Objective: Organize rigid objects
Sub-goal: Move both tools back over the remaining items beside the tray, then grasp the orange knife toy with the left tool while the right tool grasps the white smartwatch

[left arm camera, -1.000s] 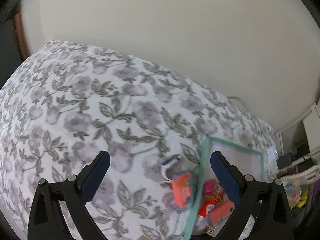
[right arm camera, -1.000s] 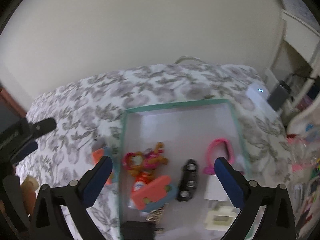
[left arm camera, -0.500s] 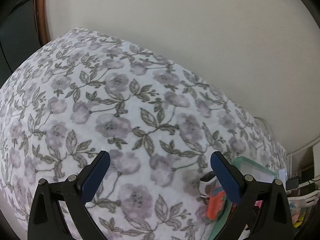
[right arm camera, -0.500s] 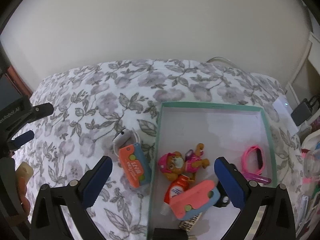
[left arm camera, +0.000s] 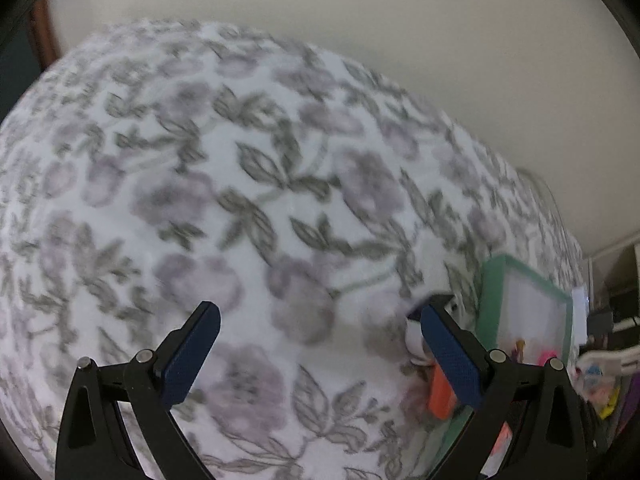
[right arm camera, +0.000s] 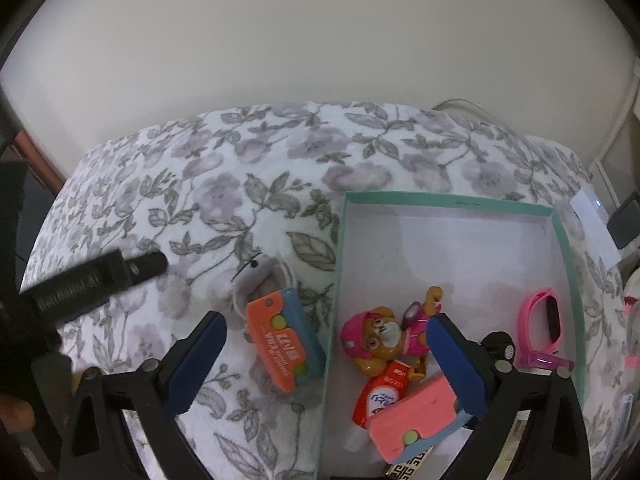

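An orange and blue case (right arm camera: pixel 285 345) lies on the floral bedspread (right arm camera: pixel 248 184) just left of a teal-rimmed box (right arm camera: pixel 448 199), with a small white and grey item (right arm camera: pixel 256 271) behind it. Inside the box are a pink pup figure (right arm camera: pixel 380 340), a red tube (right arm camera: pixel 380 396), a pink and blue case (right arm camera: pixel 416 424) and a pink band (right arm camera: pixel 540 328). My right gripper (right arm camera: pixel 326 356) hangs open above the orange case and the box's left wall. My left gripper (left arm camera: pixel 320 348) is open over bare bedspread, the orange case (left arm camera: pixel 440 392) beside its right finger. The left view is blurred.
The other gripper's black body (right arm camera: pixel 92 276) reaches in from the left in the right wrist view. A white device (right arm camera: pixel 592 224) and dark plug sit at the bed's right edge. A plain wall (right arm camera: pixel 320 40) stands behind the bed. Clutter (left arm camera: pixel 600 380) lies right of the box.
The right gripper has swung left, from over the box's middle to over its left wall and the orange case. The left gripper's view moved across the bedspread and is still moving.
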